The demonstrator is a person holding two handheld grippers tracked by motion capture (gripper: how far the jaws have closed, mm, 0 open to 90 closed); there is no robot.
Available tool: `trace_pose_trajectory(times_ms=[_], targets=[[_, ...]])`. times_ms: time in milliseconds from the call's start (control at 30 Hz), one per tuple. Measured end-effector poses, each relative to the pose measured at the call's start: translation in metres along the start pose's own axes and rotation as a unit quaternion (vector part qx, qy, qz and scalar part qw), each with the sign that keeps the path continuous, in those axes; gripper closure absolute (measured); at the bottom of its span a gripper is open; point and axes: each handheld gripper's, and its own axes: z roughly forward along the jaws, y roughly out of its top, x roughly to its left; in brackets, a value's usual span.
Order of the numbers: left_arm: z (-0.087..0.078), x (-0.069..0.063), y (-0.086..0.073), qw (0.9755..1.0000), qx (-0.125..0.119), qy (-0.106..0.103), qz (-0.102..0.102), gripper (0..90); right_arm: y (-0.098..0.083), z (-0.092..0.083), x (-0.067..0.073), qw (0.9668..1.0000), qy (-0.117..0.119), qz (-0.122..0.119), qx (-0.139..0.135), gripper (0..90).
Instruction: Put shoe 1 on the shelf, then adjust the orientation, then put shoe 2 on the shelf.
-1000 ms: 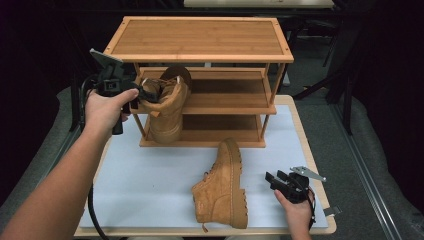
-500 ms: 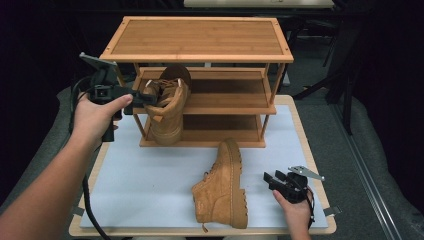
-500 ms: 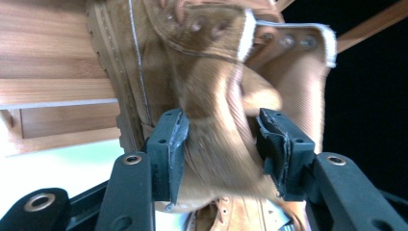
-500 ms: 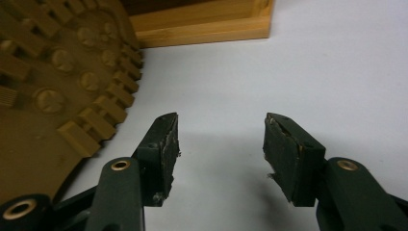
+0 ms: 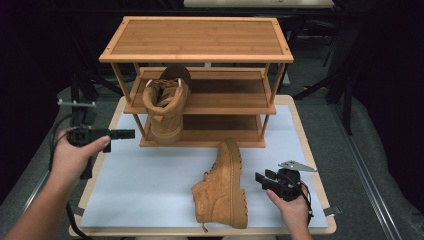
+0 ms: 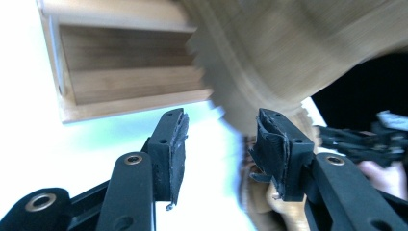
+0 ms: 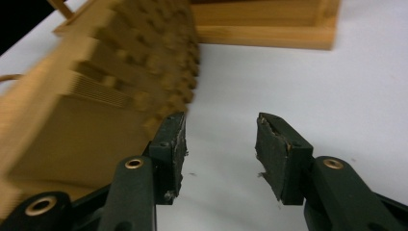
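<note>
A tan boot (image 5: 165, 107) stands on end at the left front of the wooden shoe rack (image 5: 197, 37), reaching from the bottom shelf up past the middle one. My left gripper (image 5: 131, 134) hovers left of it, pointing right; its jaws have just been opening and stand open with nothing between them. In the left gripper view (image 6: 221, 144) that boot (image 6: 288, 48) is a blur ahead. A second tan boot (image 5: 222, 187) lies on its side on the white mat. Just right of its sole, my right gripper (image 5: 260, 179) has been closing a little but stands open and empty. Its own view (image 7: 219, 144) has the lugged sole (image 7: 96, 96) by its left jaw.
The rack fills the back of the white mat (image 5: 150, 185), which lies on a wooden board. Its top shelf is bare, and its bottom rail (image 7: 264, 29) lies ahead of the right gripper. Dark floor and stands surround the table.
The left gripper has let go of the boot at the rack and drawn away, down and toward the person. The boot stays in place. The right gripper has barely shifted.
</note>
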Motion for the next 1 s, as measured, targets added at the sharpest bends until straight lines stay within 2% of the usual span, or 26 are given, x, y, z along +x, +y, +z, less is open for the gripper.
trace_pose_trajectory(times_ms=[133, 167, 233, 267, 300, 333, 367, 467, 533, 567, 600, 633, 667, 833, 867, 1000], targets=[[0.029, 0.022, -0.035, 0.9999, -0.013, -0.008, 0.002, 51.0, 0.01, -0.005, 0.015, 0.9995, 0.017, -0.021, 0.018, 53.7], [0.036, 0.026, -0.043, 0.9999, -0.015, -0.007, 0.006, 51.0, 0.012, -0.005, 0.019, 0.9991, 0.029, -0.026, 0.019, 54.9], [0.046, 0.03, -0.054, 0.9997, -0.02, -0.002, 0.013, 51.0, 0.016, -0.006, 0.024, 0.9985, 0.026, -0.037, 0.03, 56.2], [0.056, 0.033, -0.066, 0.9995, -0.02, 0.007, 0.025, 51.0, 0.017, -0.006, 0.026, 0.9982, 0.028, -0.039, 0.034, 57.8], [0.063, 0.033, -0.073, 0.9992, -0.017, 0.008, 0.035, 51.0, 0.02, -0.007, 0.029, 0.9974, 0.029, -0.047, 0.046, 62.8], [0.068, 0.034, -0.079, 0.999, -0.013, 0.007, 0.043, 50.9, 0.022, -0.008, 0.03, 0.9966, 0.041, -0.05, 0.05, 64.0], [0.071, 0.034, -0.084, 0.9988, -0.014, 0.011, 0.045, 51.0, 0.024, -0.009, 0.032, 0.9964, 0.04, -0.053, 0.052, 65.4], [0.08, 0.038, -0.098, 0.9972, -0.008, 0.035, 0.066, 51.1, 0.029, -0.013, 0.037, 0.9962, 0.044, -0.055, 0.051, 69.7], [0.082, 0.043, -0.102, 0.9985, -0.011, 0.025, 0.048, 51.0, 0.033, -0.016, 0.042, 0.9952, 0.054, -0.063, 0.052, 71.7], [0.083, 0.045, -0.104, 0.9986, -0.015, 0.022, 0.046, 50.4, 0.035, -0.017, 0.047, 0.9946, 0.056, -0.069, 0.053, 73.6], [0.085, 0.046, -0.107, 0.9982, -0.016, 0.03, 0.049, 49.5, 0.036, -0.017, 0.05, 0.9947, 0.054, -0.071, 0.051, 75.3], [0.087, 0.047, -0.109, 0.9982, -0.01, 0.033, 0.048, 49.3, 0.037, -0.016, 0.053, 0.9932, 0.063, -0.081, 0.056, 77.3], [0.088, 0.048, -0.11, 0.9984, -0.006, 0.03, 0.047, 49.4, 0.038, -0.015, 0.057, 0.9932, 0.053, -0.088, 0.055, 78.9], [0.092, 0.054, -0.116, 0.9992, 0.009, 0.022, 0.033, 49.4, 0.042, -0.006, 0.067, 0.9899, 0.051, -0.107, 0.078, 87.6], [0.093, 0.055, -0.117, 0.9993, 0.011, 0.021, 0.029, 49.4, 0.042, -0.004, 0.068, 0.9893, 0.055, -0.109, 0.08, 88.5], [0.092, 0.059, -0.117, 0.9996, 0.012, 0.018, 0.019, 49.4, 0.045, -0.003, 0.073, 0.9884, 0.044, -0.115, 0.088, 89.5]])
